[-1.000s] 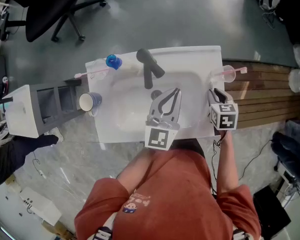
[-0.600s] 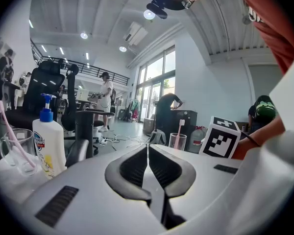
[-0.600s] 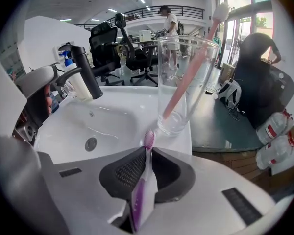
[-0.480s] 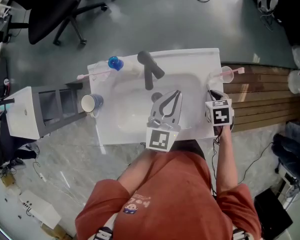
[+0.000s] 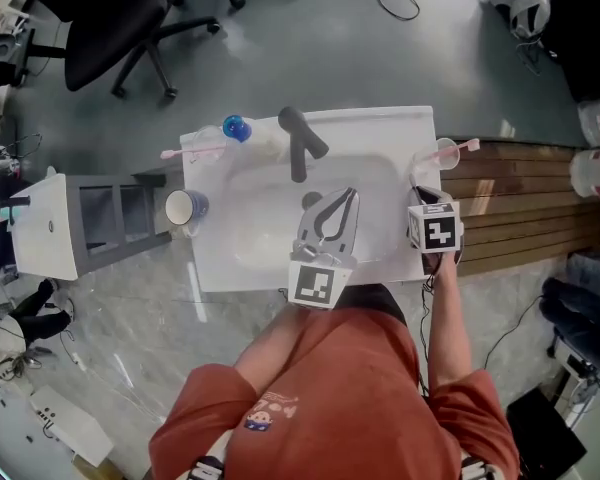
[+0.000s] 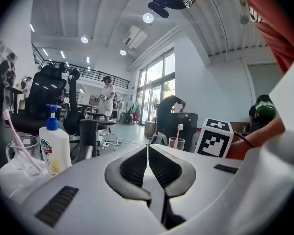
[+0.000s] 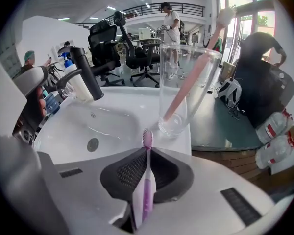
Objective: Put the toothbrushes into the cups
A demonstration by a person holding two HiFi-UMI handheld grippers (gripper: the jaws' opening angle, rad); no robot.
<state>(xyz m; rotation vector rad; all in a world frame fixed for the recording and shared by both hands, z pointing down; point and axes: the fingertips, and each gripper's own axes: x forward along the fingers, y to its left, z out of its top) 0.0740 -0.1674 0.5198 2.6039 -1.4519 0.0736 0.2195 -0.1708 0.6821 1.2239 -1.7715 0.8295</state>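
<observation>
— Right gripper (image 7: pixel 147 154) is pinching the purple toothbrush (image 7: pixel 146 182). Its jaws have just been closing, and the pads are pressing on the handle from both sides.

— Which way is the brush lying?

— Its long axis is running straight along the jaws, with the bristle head sticking out in front and pointing toward the foot of the glass cup (image 7: pixel 172 72). That glass is standing just beyond the brush tip, at the far right corner of the sink (image 7: pixel 132 96), and a pink toothbrush (image 7: pixel 192 77) is leaning in it.

— And your other hand?

— I am holding the left gripper (image 6: pixel 147 147) over the basin, jaws pressed together on nothing (it is looking level across the sink, not down). It is sitting well apart from that glass, so my right hand is the nearer one by far.

— So what is the move turning on?

— I am judging that the glass mouth is standing above and ahead of the bristles. The brush is going to need lifting over the rim and tipping until its axis is pointing down into the opening.

— Any other cup?

— A second glass (image 6: pixel 12 155), with another pink toothbrush (image 6: pixel 19 136) in it, is standing at the far left corner beside the soap bottle (image 6: pixel 54 148).
</observation>
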